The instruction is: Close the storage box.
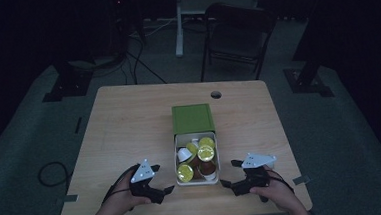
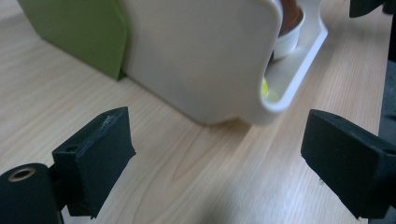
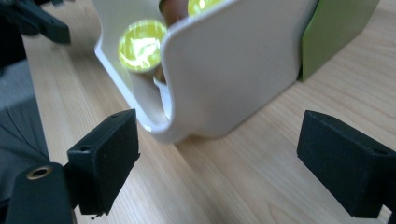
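White plastic, the drawer [image 1: 178, 161] sits pulled out of its one green box [image 1: 192, 118] at mid-table, between the left gripper [image 1: 161, 180] and right gripper [image 1: 231, 173]. Both jaws gape wide, empty, flanking its near corners without touching. About seven capsules [image 1: 206, 152] fill it.

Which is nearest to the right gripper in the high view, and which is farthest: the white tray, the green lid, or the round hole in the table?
From the right gripper:
1. White tray, just to its left, holding the capsules.
2. Green lid, behind the tray, toward the table's middle.
3. Round hole, near the table's far edge.
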Available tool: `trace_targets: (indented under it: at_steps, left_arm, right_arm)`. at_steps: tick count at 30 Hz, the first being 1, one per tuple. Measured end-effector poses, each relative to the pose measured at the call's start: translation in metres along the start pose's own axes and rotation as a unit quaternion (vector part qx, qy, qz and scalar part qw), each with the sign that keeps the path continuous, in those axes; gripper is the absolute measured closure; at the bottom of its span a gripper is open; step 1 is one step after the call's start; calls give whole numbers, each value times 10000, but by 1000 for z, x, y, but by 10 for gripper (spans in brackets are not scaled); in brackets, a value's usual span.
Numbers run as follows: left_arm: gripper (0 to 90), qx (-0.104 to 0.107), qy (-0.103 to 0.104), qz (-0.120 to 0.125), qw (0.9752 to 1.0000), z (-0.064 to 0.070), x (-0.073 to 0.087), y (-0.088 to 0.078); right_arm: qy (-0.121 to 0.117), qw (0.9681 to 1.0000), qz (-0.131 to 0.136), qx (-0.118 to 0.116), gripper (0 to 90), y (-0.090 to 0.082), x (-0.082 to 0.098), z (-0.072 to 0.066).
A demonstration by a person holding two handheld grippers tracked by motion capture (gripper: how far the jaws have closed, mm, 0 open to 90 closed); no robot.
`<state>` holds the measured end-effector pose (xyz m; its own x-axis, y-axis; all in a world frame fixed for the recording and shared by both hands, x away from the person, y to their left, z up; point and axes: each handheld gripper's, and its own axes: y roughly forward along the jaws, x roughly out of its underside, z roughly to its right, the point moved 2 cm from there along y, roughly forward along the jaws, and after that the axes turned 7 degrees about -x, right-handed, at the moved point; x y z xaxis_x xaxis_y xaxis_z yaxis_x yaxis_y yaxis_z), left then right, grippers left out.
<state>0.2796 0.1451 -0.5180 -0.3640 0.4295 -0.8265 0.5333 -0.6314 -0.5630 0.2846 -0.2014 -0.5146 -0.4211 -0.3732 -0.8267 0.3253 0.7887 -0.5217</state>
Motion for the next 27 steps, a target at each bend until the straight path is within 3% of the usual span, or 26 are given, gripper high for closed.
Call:
trace_targets:
  at_steps: [4,9,19,27]
  left_arm:
    - [93,-106,-31,59,9999,-1,-4,4]
    - [93,-89,-35,145,9998,0,-10,8]
    - [94,-193,70,134,9997,-1,-19,16]
    - [94,-295,54,113,9995,-6,-22,20]
  right_arm:
    - [45,9999,122,28,125,1,-5,2]
    - [61,9999,158,30,125,6,-10,4]
    - [95,9999,15,141,125,18,-10,10]
    - [250,9995,5,185,117,20,-10,15]
